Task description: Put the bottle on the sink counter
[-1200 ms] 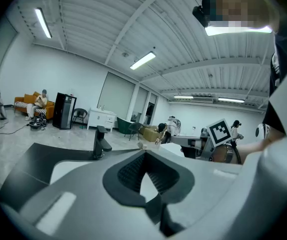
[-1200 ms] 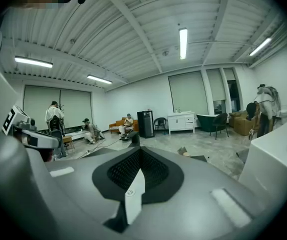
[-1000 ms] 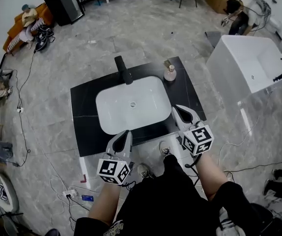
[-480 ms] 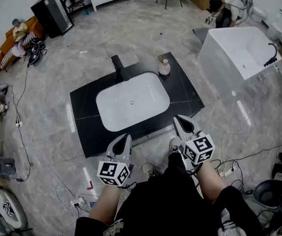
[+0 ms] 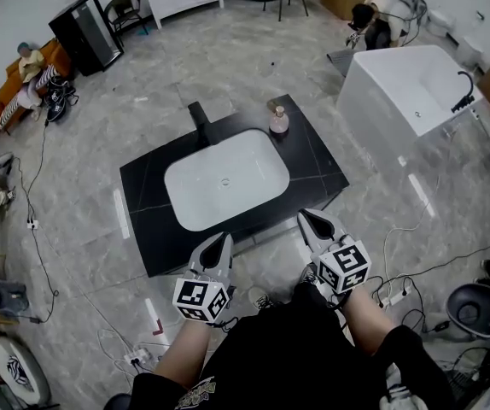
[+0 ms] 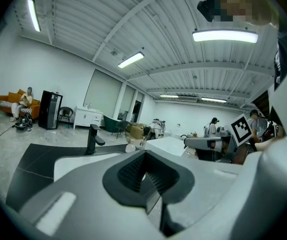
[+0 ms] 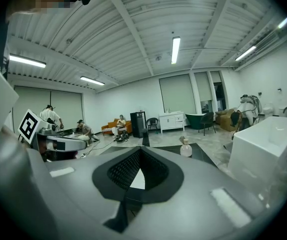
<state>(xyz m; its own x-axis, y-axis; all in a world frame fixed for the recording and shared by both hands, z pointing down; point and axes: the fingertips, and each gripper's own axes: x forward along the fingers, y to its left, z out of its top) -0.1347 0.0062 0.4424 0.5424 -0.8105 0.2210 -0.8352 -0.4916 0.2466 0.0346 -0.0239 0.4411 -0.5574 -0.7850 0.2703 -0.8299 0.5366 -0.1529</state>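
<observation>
Left tool: the left tool (image 5: 218, 243) is held clenched, its pads pressed together with nothing between them, as its own view shows.
Right tool: the right tool (image 5: 311, 219) is likewise clenched and empty, pads meeting in a narrow V.
Bottle: the bottle (image 5: 277, 121) is stood upright on the far right part of the black desk (image 5: 147, 229), just beside the white basin (image 5: 225, 178) and to the right of the dark faucet (image 5: 199, 115).
Change: a second ago both tools were seen over the near edge of the desk; now they are held clear of it, above the floor (image 5: 253, 58), and the desk is seen farther off. The bottle has been left where it stood, untouched.
Meaning: the bottle is judged to be already placed and let go, and the tools to be drawn back from it. The task appears done, and nothing further seems to be called for at the desk.
</observation>
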